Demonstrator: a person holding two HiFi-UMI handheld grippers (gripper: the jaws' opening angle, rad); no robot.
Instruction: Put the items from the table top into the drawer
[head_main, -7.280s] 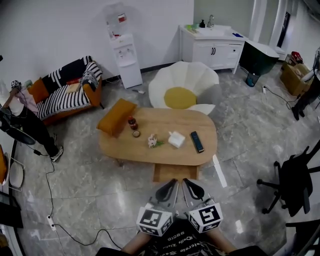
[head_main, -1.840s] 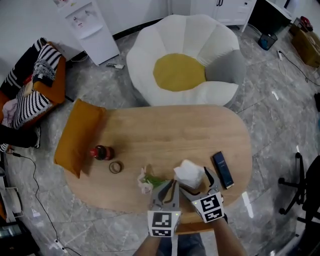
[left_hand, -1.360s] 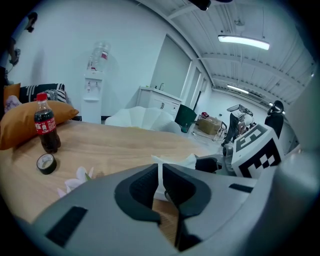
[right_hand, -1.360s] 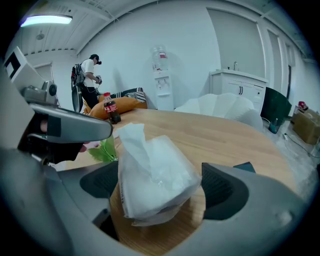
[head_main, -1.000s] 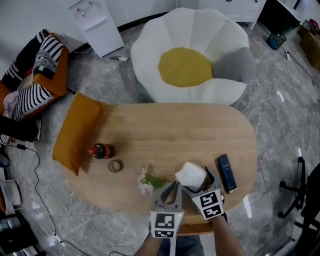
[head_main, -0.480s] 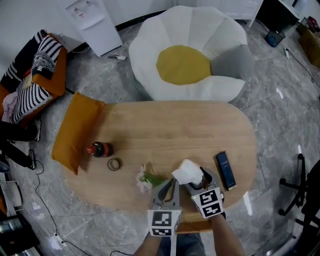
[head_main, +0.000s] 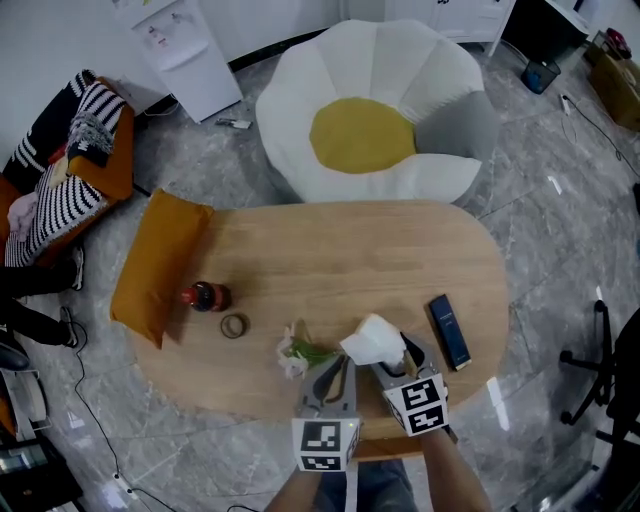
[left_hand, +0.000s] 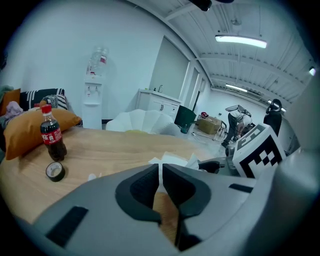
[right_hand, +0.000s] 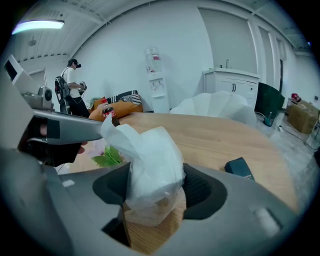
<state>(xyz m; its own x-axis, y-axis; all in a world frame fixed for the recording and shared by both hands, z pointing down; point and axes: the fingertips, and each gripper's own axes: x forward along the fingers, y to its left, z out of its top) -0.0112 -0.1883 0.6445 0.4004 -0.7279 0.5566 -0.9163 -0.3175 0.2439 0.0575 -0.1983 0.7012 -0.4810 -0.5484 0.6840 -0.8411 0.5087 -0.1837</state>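
At table (head_main: 300, 260) edge: white pack (head_main: 372, 340) clamped by right gripper (head_main: 390, 357), jaws just closed.
Left gripper (head_main: 335, 364): jaws together, empty.
Next: pack to be lifted, stowed.

- A white flower-shaped seat (head_main: 372, 110) with a yellow round middle and one grey petal stands on the grey marble floor (head_main: 560, 230).
- A white water dispenser (head_main: 180, 55) stands at the wall, upper left.
- An orange cushion (head_main: 160, 262) lies on the floor, below a sofa (head_main: 70, 165) with black-and-white striped covers.
- A black office chair (head_main: 610, 380) stands at the right edge.
- A dark bin (head_main: 541, 74) and a cardboard box (head_main: 612, 90) sit at the upper right.
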